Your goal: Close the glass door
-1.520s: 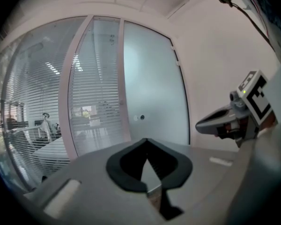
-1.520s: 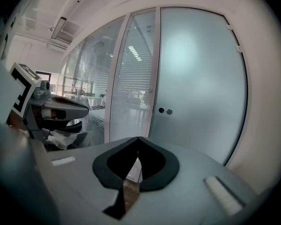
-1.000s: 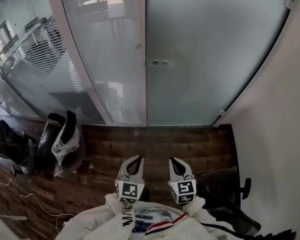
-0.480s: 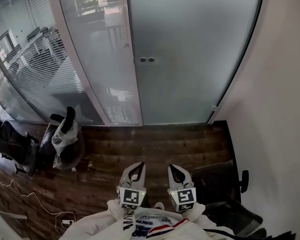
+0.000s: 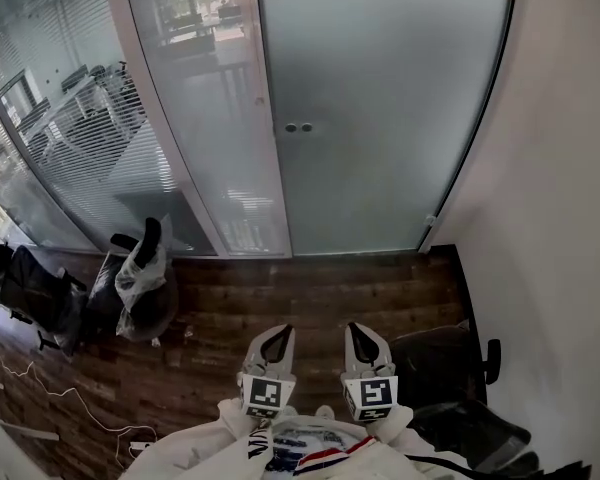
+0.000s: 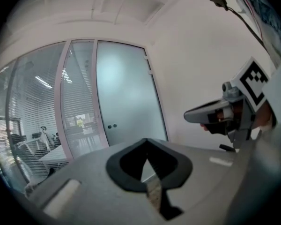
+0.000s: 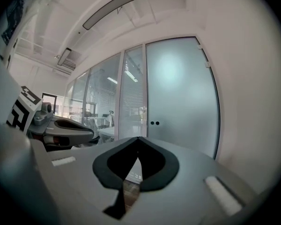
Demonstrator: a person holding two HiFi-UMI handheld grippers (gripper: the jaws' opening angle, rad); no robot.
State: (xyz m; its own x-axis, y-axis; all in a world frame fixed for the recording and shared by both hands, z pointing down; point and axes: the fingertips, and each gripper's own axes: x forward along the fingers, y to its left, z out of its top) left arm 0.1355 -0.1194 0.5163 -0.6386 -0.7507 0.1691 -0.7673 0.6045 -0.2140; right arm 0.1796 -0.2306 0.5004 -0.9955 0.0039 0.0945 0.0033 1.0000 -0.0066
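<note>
The frosted glass door [image 5: 380, 118] stands straight ahead with two small round knobs [image 5: 298, 127] near its left edge. It lies flush with the clear panel [image 5: 210, 108] beside it, and I see no gap. The door [image 6: 124, 93] shows far off in the left gripper view, and the door [image 7: 182, 93] likewise in the right gripper view. My left gripper [image 5: 277, 336] and right gripper [image 5: 357, 332] hang side by side over the wood floor, well short of the door. Both are shut with nothing between their jaws, tips meeting in each own view: left gripper [image 6: 147, 144], right gripper [image 7: 138, 142].
A white wall [image 5: 560, 218] runs along the right. A black office chair [image 5: 450, 368] stands just right of my right gripper. At the left are a chair with a white bag [image 5: 140, 278], more dark chairs [image 5: 30, 288] and cables [image 5: 40, 398] on the floor.
The whole view has shifted: the door's knobs sit a little further left and more of the right wall shows. Both grippers stay shut, side by side.
</note>
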